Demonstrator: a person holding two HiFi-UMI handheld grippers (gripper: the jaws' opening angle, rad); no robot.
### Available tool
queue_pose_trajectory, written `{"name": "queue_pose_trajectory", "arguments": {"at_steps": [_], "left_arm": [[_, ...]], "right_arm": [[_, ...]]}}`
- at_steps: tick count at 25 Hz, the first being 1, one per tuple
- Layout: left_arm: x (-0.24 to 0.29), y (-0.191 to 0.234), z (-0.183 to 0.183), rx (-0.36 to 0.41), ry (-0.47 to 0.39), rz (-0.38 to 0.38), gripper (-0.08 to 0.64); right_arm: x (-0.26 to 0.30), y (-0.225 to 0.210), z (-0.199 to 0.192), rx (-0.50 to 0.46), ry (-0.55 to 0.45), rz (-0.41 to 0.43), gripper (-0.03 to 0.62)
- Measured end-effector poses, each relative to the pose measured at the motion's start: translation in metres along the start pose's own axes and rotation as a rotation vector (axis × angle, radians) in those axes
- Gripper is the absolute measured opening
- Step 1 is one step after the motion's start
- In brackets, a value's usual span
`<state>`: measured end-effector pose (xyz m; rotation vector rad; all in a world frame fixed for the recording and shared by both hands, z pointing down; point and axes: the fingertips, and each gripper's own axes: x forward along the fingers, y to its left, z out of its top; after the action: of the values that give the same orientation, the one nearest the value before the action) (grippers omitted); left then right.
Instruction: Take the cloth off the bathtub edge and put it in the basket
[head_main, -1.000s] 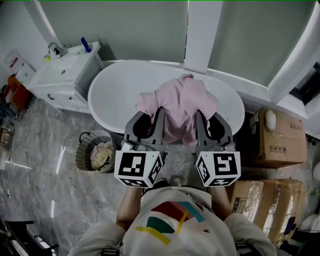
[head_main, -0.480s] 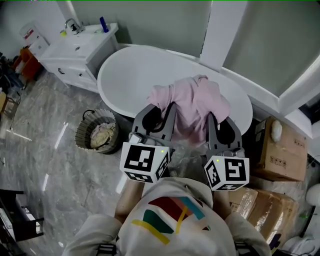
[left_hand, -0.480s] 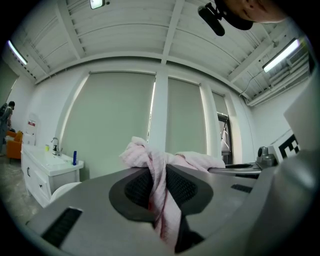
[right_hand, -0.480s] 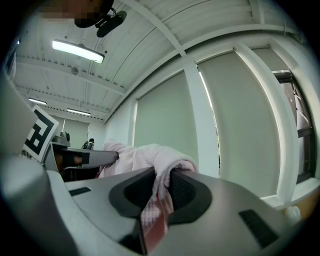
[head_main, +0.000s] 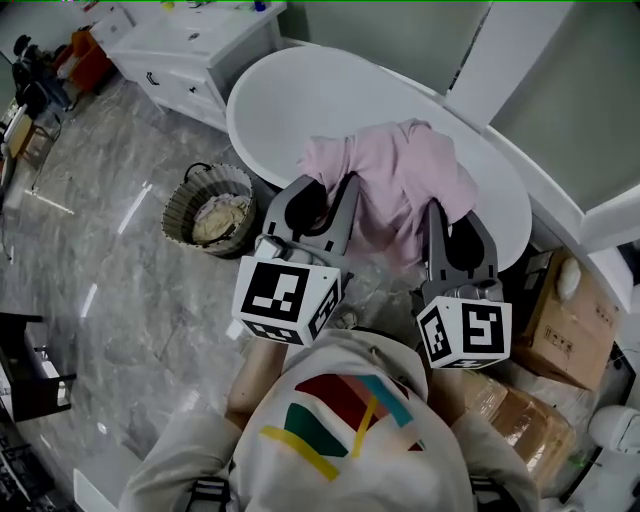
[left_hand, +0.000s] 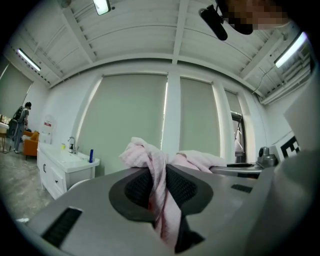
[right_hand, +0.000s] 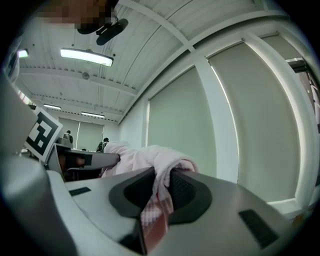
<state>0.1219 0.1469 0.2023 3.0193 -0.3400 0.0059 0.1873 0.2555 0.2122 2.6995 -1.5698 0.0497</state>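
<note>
Head view: pink cloth (head_main: 400, 180) pinched at two spots over the near side of the tub (head_main: 300, 100)

Smooth white oval tub is the biggest thing. The soft, rumpled cloth is bunched between two grips, probably so it won't drag. The round woven basket (head_main: 182, 200) sits on the glossy marble floor (head_main: 120, 260) to the left, well apart. Left hand-held gripper (head_main: 328, 190) and right hand-held gripper (head_main: 452, 215) are each clamped on a fold.
</note>
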Motion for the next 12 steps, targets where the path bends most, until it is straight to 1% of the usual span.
{"name": "queue_pose_trajectory", "arguments": {"at_steps": [4, 6, 9, 12], "left_arm": [[-0.012, 0.033, 0.002, -0.01, -0.008, 0.024, 0.089], [-0.009, 0.046, 0.005, -0.017, -0.019, 0.025, 0.089], [0.003, 0.06, 0.008, -0.031, -0.038, -0.001, 0.089], [0.015, 0.079, 0.009, -0.021, -0.04, -0.024, 0.089]], "right_arm": [[0.016, 0.03, -0.001, -0.008, 0.003, 0.021, 0.083], [0.025, 0.038, 0.003, -0.022, 0.003, 0.028, 0.083], [0.041, 0.04, 0.009, -0.045, -0.008, 0.011, 0.083], [0.064, 0.044, 0.01, -0.064, -0.013, -0.011, 0.083]]}}
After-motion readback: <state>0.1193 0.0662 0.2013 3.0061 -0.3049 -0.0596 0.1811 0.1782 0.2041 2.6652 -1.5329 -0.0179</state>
